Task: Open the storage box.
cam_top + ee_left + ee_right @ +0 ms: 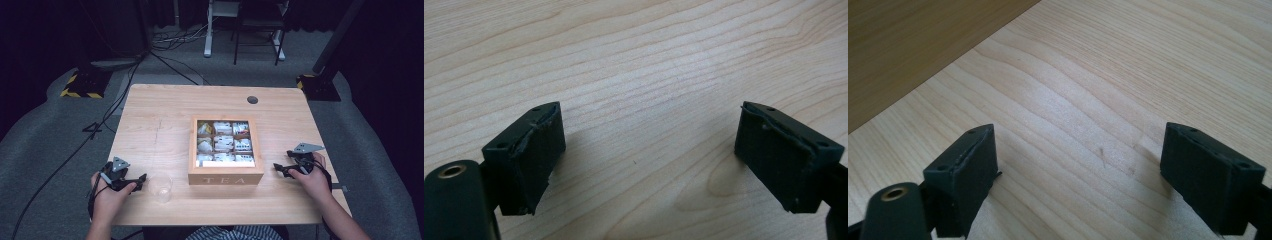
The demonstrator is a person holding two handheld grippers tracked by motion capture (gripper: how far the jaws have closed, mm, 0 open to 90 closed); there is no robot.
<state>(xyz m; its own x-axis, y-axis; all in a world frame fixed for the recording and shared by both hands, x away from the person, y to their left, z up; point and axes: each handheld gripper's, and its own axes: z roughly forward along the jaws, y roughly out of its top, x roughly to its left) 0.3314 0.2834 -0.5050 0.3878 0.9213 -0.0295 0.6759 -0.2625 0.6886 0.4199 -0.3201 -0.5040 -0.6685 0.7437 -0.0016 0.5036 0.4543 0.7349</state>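
From up high, I see a wooden desk with a wooden tea box sitting near the middle, a bit toward the person's edge. The box is open on top and has little square rooms full of tea bags. The word TEA is on its front wall. A small clear cup stands near the person's edge, just to the left of the box but not touching it. The left gripper rests near the left corner at the person's edge, close beside the cup, with a hand around it. The right gripper rests near the right edge, close to the right wall of the box, also held by a hand. In the left gripper view, the two black fingers stand wide apart with bare desk between them. They hold nothing. In the right gripper view, the fingers are wide apart too, over bare desk, and the brown side of the box shows in the top left corner.
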